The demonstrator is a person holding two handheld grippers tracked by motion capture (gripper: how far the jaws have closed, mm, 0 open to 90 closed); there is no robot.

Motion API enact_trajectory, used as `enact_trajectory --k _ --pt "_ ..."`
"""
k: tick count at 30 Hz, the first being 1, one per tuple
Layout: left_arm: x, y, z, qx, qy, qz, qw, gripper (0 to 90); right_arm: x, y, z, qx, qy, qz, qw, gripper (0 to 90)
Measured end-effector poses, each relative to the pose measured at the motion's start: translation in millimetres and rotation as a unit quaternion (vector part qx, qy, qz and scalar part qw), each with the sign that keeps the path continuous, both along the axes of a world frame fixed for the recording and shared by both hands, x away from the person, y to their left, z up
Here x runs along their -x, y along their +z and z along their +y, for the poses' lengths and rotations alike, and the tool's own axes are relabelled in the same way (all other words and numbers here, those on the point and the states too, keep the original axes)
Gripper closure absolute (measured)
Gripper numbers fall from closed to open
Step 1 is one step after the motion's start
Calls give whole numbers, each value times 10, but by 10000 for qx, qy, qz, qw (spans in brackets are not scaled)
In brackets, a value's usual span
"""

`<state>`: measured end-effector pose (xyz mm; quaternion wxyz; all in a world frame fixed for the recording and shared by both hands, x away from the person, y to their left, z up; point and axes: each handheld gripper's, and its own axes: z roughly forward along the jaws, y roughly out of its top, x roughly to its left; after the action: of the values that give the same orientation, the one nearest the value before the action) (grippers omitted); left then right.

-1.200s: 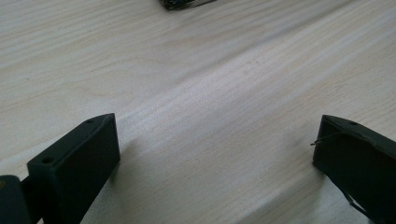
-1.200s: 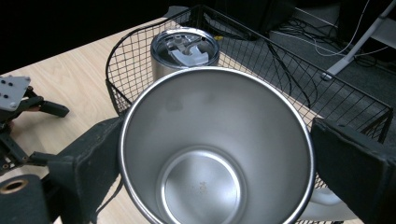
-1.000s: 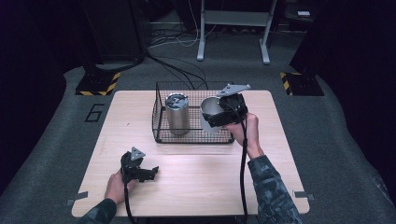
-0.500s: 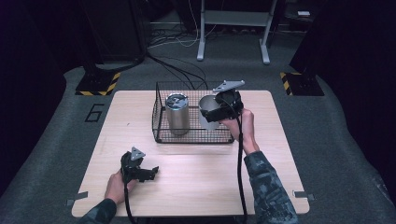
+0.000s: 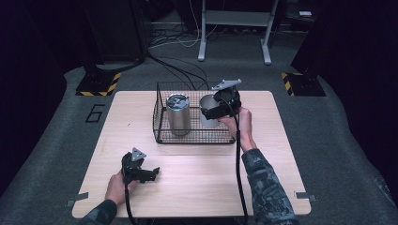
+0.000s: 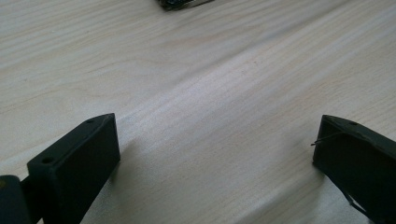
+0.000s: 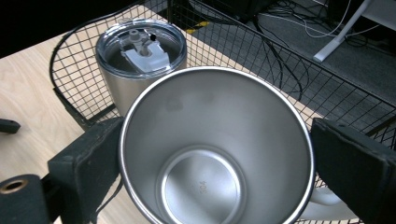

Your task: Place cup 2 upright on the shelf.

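An open steel cup (image 5: 207,108) (image 7: 215,154) is clamped between the jaws of my right gripper (image 5: 211,111) (image 7: 215,173), which press on its rim from both sides. The cup hangs over the right part of the black wire basket (image 5: 192,139) (image 7: 280,79). A steel tumbler with a clear lid (image 5: 178,112) (image 7: 140,51) stands upright in the basket's left part. My left gripper (image 5: 151,172) (image 6: 215,158) rests open on the wooden table (image 5: 197,178) near its front left, with nothing but bare wood (image 6: 210,70) between its jaws.
Cables and a metal stand's legs (image 5: 234,28) lie on the floor beyond the table. Yellow-black striped plates (image 5: 96,84) sit on the floor at both far corners.
My right gripper has carried the steel cup a little to the left and higher over the basket. The left gripper has stayed still.
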<state>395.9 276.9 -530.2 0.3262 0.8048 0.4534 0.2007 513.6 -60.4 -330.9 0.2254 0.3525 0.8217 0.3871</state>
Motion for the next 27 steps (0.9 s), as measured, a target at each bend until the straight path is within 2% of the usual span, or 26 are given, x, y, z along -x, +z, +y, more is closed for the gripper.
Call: enact_trajectory --k 10,11,13,18,27 --pt "0 0 -1 7 1 6 10000 4 -109 -102 39 57 -155 119 9998 54" --pt "0 0 0 6 0 5 10000 4 -133 -116 41 58 -106 0 9999 54" --pt "0 0 0 7 0 6 10000 4 -132 -122 62 63 -156 99 9998 54" --pt "0 0 -1 9 3 5 10000 4 -188 -170 100 182 -160 69 9997 53" --pt "2 -1 -4 30 26 9 10000 4 -299 -272 105 178 -241 177 9994 54"
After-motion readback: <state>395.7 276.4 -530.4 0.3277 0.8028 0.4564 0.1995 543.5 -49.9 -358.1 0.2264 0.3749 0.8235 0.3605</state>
